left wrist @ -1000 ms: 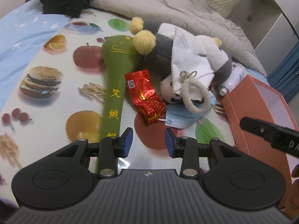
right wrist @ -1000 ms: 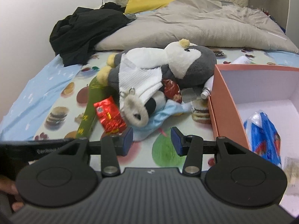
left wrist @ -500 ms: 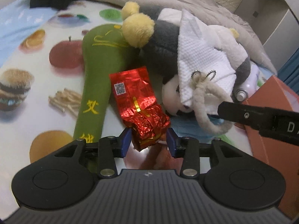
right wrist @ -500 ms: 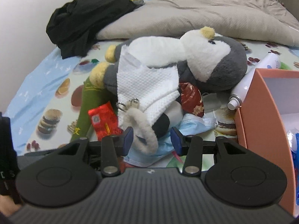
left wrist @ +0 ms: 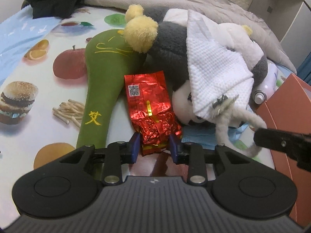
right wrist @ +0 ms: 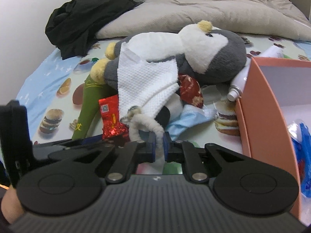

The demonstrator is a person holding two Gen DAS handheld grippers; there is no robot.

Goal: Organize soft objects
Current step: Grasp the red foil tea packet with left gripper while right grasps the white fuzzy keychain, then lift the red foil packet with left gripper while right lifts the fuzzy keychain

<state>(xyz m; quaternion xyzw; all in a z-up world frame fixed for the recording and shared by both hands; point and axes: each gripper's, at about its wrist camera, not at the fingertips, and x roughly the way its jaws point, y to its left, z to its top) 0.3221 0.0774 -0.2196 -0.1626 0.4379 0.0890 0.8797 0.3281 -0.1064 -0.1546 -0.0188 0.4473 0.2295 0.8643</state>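
Note:
A red foil packet (left wrist: 149,106) lies on the fruit-print sheet beside a green plush mallet (left wrist: 105,73). My left gripper (left wrist: 154,147) is shut on the packet's crumpled near end. A grey and white plush penguin (right wrist: 210,54) lies behind, with a white waffle cloth (right wrist: 147,83) draped over it. A fuzzy white loop (right wrist: 147,124) hangs from the cloth's clip. My right gripper (right wrist: 159,147) is shut on that loop. The packet (right wrist: 110,116) and mallet (right wrist: 87,104) also show in the right wrist view.
An orange box (right wrist: 258,104) stands at the right with a blue packet (right wrist: 303,151) inside. A blue face mask (right wrist: 186,118), a white spray bottle (right wrist: 241,81), a red pouch (right wrist: 190,91), black clothes (right wrist: 85,17) and a grey duvet (right wrist: 213,11) lie around.
Both grippers moved forward and closed. The left one closed on the red foil packet's end, the right one on the fuzzy white loop.

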